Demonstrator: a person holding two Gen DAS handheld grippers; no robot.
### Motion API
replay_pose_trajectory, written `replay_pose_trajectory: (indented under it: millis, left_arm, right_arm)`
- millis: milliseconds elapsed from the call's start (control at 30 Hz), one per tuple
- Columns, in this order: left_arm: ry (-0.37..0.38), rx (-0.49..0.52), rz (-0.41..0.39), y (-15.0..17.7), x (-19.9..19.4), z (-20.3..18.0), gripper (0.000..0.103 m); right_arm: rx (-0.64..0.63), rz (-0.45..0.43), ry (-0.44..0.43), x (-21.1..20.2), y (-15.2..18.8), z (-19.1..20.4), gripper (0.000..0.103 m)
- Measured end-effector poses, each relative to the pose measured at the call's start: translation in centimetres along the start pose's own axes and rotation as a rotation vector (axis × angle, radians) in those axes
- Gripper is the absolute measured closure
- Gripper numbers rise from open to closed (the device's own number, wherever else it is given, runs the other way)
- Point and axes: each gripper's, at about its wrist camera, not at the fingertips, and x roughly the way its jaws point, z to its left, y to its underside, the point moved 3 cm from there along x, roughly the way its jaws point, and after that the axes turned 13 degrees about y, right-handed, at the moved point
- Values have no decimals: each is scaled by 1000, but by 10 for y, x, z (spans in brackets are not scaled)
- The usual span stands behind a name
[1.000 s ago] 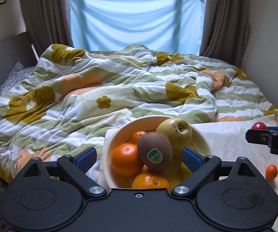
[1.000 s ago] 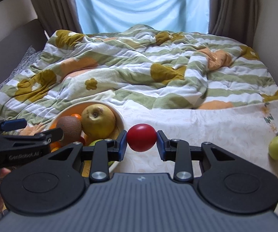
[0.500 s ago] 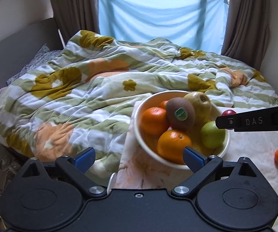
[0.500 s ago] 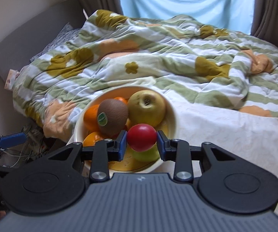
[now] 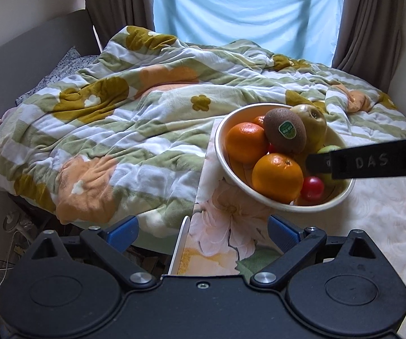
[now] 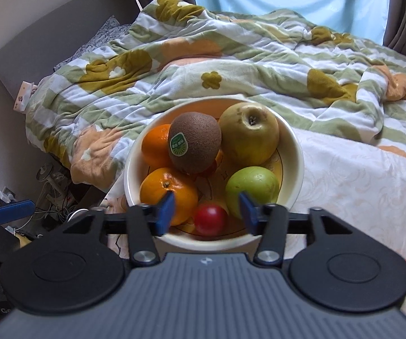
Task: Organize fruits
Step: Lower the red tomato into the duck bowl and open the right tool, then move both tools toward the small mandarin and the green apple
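One small red fruit [image 6: 210, 219] sits in the bowl [image 6: 296, 152] directly between our right gripper [image 6: 207, 211]'s spread jaws, untouched, while our left gripper [image 5: 203, 230] hangs spread, farther away.

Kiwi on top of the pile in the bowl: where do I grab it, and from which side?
Come from above with the right hand-held gripper. The kiwi lies topmost, resting on the oranges and against the yellow apple. Close across its narrower middle, near the sticker, pads on the two free sides; its ends are probably too far apart.

Fuzzy kiwi [image 6: 195, 142], glossy red fruit [image 6: 210, 219]
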Motion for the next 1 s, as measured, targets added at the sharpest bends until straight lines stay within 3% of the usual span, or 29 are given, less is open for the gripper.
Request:
replay_pose_trajectory:
  millis: [33, 100, 533, 667, 733, 1000]
  left_arm:
    - [1, 4, 3, 1, 0, 0, 3]
    - [6, 8, 4, 2, -1, 0, 3]
    - [61, 54, -39, -21, -27, -14, 3]
    - [80, 75, -47, -24, -34, -20, 3]
    - [85, 86, -53, -26, -38, -24, 3]
    - [25, 80, -76, -25, -57, -37, 0]
  right_arm:
    - [1, -18, 9, -3, 0, 0, 17]
    - [13, -39, 17, -8, 1, -3, 10]
    - [84, -53, 82, -52, -2, -32, 10]
    - [120, -50, 108, -73, 0, -49, 7]
    - [134, -39, 123, -81, 3, -58, 1]
    - [197, -63, 186, -113, 23, -101, 0]
